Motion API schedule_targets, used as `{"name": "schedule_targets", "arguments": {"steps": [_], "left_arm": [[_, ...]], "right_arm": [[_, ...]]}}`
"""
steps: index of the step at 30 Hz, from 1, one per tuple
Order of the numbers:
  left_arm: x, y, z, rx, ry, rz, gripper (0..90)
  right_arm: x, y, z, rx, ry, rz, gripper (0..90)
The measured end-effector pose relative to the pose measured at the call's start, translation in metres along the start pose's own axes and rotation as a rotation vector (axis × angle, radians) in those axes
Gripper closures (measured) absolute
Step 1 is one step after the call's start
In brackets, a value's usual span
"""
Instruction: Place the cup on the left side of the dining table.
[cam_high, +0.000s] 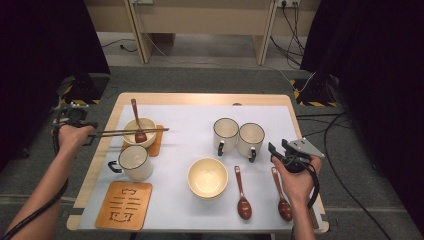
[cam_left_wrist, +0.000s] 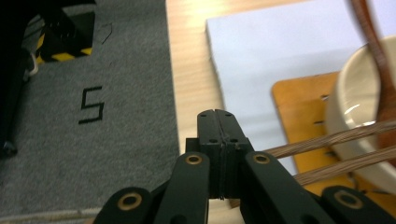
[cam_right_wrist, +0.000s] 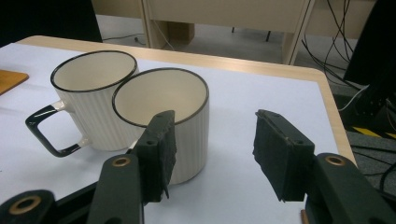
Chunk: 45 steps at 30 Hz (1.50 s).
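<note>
Chopsticks (cam_high: 131, 132) lie across the small bowl (cam_high: 148, 126) at about ten o'clock on the worktop (cam_high: 200, 99), pointing toward three o'clock. That bowl sits on a wooden coaster (cam_high: 156, 142) and has a brown spoon (cam_high: 136, 121) standing in it. The left claw (cam_high: 93, 134) is at the nine o'clock edge, and in the left gripper view its jaws are pressed tight together. The chopsticks (cam_left_wrist: 341, 151) run out from just beside and behind those jaws, so I cannot tell if the left claw (cam_left_wrist: 218, 122) holds their ends or only rests next to them.

The right claw (cam_high: 274, 149) waits at about four o'clock with its jaws apart and nothing between them. In the right gripper view it (cam_right_wrist: 212, 154) points at the nearer of two white mugs (cam_right_wrist: 161, 121).

I think the step now is setting the chopsticks on the bowl. Next, the left claw should let go and pull back gently toward nine o'clock, so the sticks do not roll off the rim. Then the right claw could move to a mug or one of the spoons (cam_high: 243, 199) near five o'clock.
</note>
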<state>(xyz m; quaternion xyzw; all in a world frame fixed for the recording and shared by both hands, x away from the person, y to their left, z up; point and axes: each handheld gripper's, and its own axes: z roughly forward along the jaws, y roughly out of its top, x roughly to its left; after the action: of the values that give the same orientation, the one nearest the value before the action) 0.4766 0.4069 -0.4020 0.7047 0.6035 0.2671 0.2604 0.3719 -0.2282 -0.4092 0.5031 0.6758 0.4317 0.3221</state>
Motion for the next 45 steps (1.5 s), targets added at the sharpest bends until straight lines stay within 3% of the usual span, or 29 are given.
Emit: {"name": "schedule_targets", "arguments": {"steps": [6,13,21,30,45], "left_arm": [[-0.018,0.005,0.006,0.006,-0.033,0.049,88.8],[-0.030,0.011,0.016,0.021,-0.055,0.056,88.8],[-0.062,0.017,0.022,0.038,-0.116,0.125,88.8],[-0.091,0.026,0.025,0.039,-0.148,0.181,88.8],[-0.099,0.022,0.031,0.092,-0.118,0.199,88.8]], "right_arm": [[0.000,0.000,0.000,0.004,0.002,0.002,48.9],[0.000,-0.001,0.002,0.005,0.006,0.004,48.9],[0.000,-0.001,0.001,0.006,0.007,0.004,48.8],[-0.001,-0.001,0.001,0.006,0.007,0.002,48.8],[-0.001,-0.001,0.001,0.007,0.007,0.004,48.8]]}}
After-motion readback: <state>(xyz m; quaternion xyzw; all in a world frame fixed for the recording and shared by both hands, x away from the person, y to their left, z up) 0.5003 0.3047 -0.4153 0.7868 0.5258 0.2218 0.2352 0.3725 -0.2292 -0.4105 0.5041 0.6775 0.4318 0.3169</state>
